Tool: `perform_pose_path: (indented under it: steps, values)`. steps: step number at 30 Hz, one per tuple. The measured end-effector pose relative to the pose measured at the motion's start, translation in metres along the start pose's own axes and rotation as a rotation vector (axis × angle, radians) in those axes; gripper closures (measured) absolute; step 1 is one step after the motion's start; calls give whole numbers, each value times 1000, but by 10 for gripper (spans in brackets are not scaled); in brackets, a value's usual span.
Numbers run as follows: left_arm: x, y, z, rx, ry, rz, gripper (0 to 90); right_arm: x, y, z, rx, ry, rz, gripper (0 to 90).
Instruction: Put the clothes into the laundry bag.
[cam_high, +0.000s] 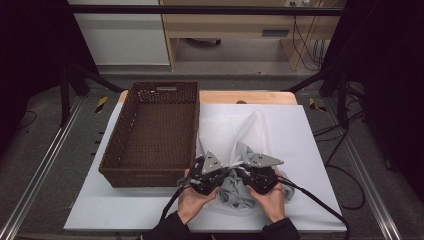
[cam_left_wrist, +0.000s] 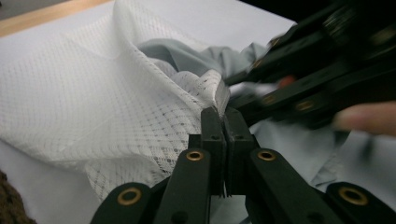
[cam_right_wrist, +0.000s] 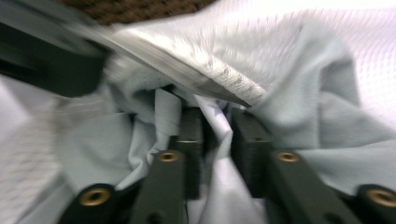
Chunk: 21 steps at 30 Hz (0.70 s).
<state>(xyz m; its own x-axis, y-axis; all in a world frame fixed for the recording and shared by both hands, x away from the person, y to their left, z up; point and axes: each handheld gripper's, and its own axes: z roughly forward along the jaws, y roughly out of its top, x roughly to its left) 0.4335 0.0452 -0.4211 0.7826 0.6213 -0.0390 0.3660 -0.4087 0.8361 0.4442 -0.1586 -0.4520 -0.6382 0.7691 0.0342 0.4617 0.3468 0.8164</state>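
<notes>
grey garment half inside mesh bag, lower centre: left gripper pinches the bag's rim, right gripper slightly spread around grey fabric; wicker basket unfilled.

Wicker basket blocks the left; white sheet rightward lies free.

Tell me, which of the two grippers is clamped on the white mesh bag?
The left gripper: its jaws pinch the white mesh bag edge, while the right gripper stands slightly open around grey cloth.
</notes>
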Motion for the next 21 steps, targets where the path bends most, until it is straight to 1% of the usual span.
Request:
perform_pose_path:
  steps: [1, 3, 4, 5, 6, 7, 8, 9, 10, 11, 12, 14, 15, 16, 18, 19, 20, 21]
  values:
    - [1, -2, 1, 4, 0, -1, 887, 0, 1, -5, -10, 7, -9, 668]
    - [2, -4, 1, 5, 1, -2, 887, 2, 4, -20, -27, 17, -30, 629]
    - [2, -4, 1, 7, 4, -1, 887, 2, 7, -31, -46, 20, -35, 608]
    - [3, -5, 1, 4, 4, -1, 886, 1, 9, -38, -64, 20, -37, 593]
    - [3, -5, 1, 4, 5, -2, 886, -1, 12, -49, -93, 10, -41, 569]
    - [3, -5, 1, 4, 5, -2, 886, -3, 13, -54, -107, -3, -38, 555]
    - [2, -6, 3, 10, 6, -2, 886, -10, 17, -62, -132, -35, -33, 533]
    - [2, -7, 4, 12, 5, -2, 886, -15, 20, -63, -141, -71, -30, 511]
    - [1, -7, 4, 16, 6, 4, 886, -20, 23, -62, -138, -101, -20, 491]
    - [1, -8, 4, 16, 6, 6, 886, -26, 24, -58, -130, -116, -9, 462]
    - [1, -8, 4, 16, 10, 9, 886, -28, 25, -54, -125, -124, -3, 439]
    - [1, -9, 4, 23, 10, 11, 885, -37, 26, -37, -89, -139, 27, 397]
    - [1, -10, 5, 23, 10, 13, 885, -39, 25, -28, -74, -138, 37, 381]
    - [1, -11, 5, 26, 12, 15, 885, -41, 24, -18, -54, -141, 50, 375]
    - [2, -12, 5, 28, 14, 16, 885, -44, 18, 1, -2, -136, 58, 375]
    - [3, -13, 6, 30, 14, 15, 885, -44, 16, 7, 20, -140, 65, 382]
    - [3, -13, 6, 36, 14, 15, 885, -45, 12, 15, 58, -148, 66, 401]
    - [3, -13, 7, 37, 13, 13, 884, -46, 9, 21, 92, -145, 77, 434]
